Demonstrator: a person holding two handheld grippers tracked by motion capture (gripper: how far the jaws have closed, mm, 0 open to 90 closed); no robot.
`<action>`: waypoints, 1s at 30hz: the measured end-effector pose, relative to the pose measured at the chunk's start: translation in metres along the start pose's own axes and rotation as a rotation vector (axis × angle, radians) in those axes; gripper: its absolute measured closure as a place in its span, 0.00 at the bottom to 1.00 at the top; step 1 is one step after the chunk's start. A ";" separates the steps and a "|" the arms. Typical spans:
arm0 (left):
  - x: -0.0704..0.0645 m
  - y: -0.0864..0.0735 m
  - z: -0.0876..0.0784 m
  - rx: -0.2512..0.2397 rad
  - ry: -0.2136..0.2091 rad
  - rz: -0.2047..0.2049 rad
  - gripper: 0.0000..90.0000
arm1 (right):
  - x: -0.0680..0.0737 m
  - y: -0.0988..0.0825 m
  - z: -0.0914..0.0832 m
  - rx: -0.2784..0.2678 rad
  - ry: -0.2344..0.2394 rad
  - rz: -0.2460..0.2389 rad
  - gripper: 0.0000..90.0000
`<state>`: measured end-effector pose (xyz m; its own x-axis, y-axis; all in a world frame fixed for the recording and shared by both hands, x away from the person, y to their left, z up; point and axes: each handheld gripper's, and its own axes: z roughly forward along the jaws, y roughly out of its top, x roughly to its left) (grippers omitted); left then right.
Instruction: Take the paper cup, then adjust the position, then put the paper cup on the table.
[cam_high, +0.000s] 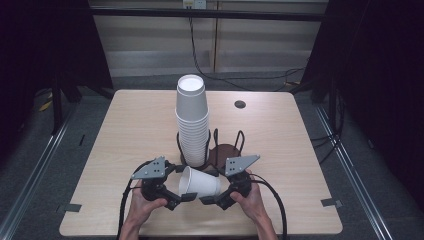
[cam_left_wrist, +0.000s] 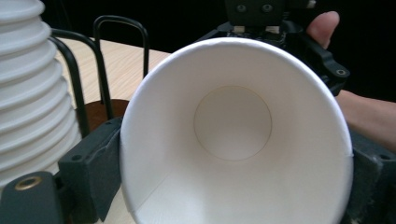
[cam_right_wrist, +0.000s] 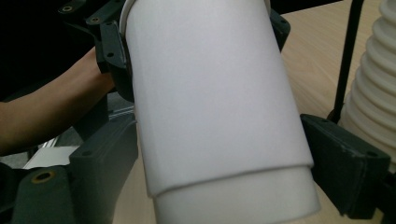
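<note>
**High view: one paper cup held between both grippers at the near table edge**

High view shows a single white paper cup (cam_high: 199, 182) lying on its side above the wooden table (cam_high: 130, 125), close to the near edge. Its open mouth faces the left gripper (cam_high: 181, 197) and its closed base faces the right gripper (cam_high: 209, 200). A hand (cam_high: 145, 205) grips the left tool; the other hand (cam_high: 252, 200) grips the right.

Left gripper view: the jaws sit against either side of the cup rim, clamped on it, with the cup interior facing the camera. Right gripper view: the jaws press against either side of the cup wall near the base, also clamped on it.

Just behind the cup stands a black wire rack (cam_high: 220, 145) on a dark round base, holding a tall stack of cups (cam_high: 192, 117). The stack stands near the left gripper.

Open room: broad bare tabletop lies to the left and right of the rack and beyond it. A small dark round cap (cam_high: 240, 104) sits near the far edge. Grey floor (cam_high: 45, 150) surrounds the table.
</note>
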<state>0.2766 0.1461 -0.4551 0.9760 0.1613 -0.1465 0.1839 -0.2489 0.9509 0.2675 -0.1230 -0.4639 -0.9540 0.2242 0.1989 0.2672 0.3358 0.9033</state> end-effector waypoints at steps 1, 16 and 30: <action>0.001 0.000 -0.001 0.000 0.003 0.002 0.11 | 0.000 0.000 0.000 0.000 0.000 0.000 0.15; 0.008 0.009 -0.024 0.095 0.131 0.000 0.11 | 0.007 -0.015 -0.019 -0.094 -0.176 -0.007 0.15; 0.014 0.014 -0.047 0.148 0.192 -0.014 0.10 | 0.008 -0.034 -0.035 -0.196 -0.458 0.044 0.15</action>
<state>0.2871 0.1899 -0.4314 0.9358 0.3405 -0.0917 0.2263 -0.3804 0.8967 0.2464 -0.1646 -0.4794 -0.7727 0.6282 0.0909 0.2335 0.1481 0.9610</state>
